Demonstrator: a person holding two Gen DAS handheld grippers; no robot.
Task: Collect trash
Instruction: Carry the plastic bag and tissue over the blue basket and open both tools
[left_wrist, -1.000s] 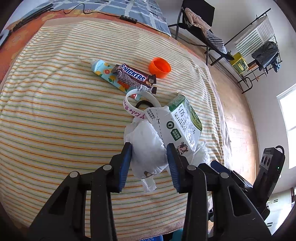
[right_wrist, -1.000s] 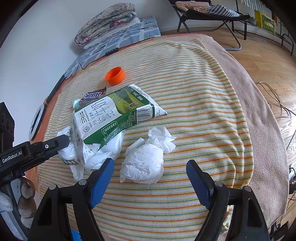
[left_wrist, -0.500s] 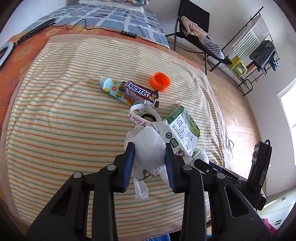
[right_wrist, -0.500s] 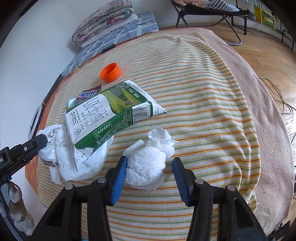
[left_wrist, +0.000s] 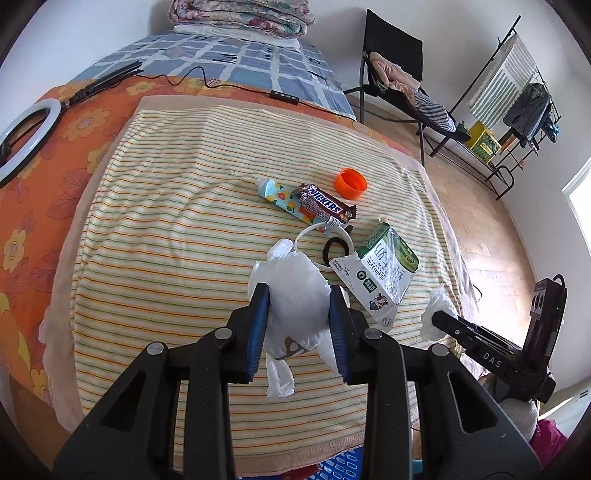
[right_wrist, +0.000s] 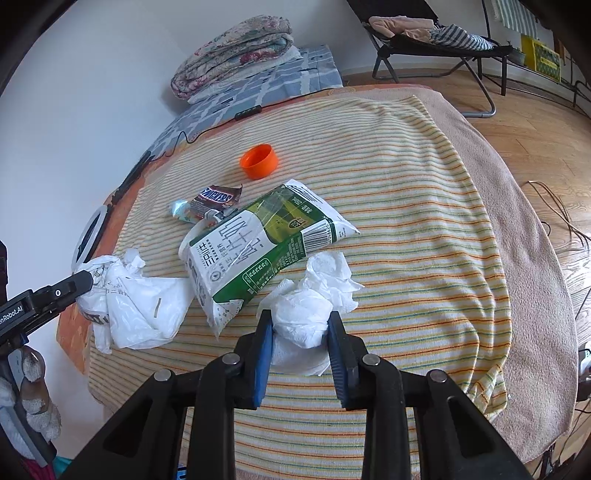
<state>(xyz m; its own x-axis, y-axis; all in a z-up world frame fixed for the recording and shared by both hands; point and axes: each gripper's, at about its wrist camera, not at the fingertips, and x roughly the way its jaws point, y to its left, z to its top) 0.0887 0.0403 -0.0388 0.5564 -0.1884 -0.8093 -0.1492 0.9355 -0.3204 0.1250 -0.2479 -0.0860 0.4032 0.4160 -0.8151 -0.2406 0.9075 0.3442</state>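
My left gripper (left_wrist: 298, 295) is shut on a white plastic bag (left_wrist: 295, 295) and holds it raised above the striped blanket (left_wrist: 166, 240); the bag also shows in the right wrist view (right_wrist: 136, 306). My right gripper (right_wrist: 300, 321) is shut on a crumpled white tissue (right_wrist: 306, 314), which also shows in the left wrist view (left_wrist: 434, 314). A green-and-white milk pouch (right_wrist: 255, 251) lies just beyond it. A Snickers wrapper (left_wrist: 325, 206), a small tube (left_wrist: 280, 194), an orange cap (left_wrist: 350, 182) and a white band (left_wrist: 325, 236) lie farther back.
The blanket covers a bed with an orange floral sheet (left_wrist: 33, 184). A ring light (left_wrist: 22, 136) and a cable lie at the left. A folded quilt (right_wrist: 236, 51) sits at the head. A chair (left_wrist: 399, 85) and a drying rack (left_wrist: 517, 103) stand on the wooden floor.
My right gripper closed from wide open onto the tissue. My left gripper lifted and pulled back with the plastic bag, away from the milk pouch.
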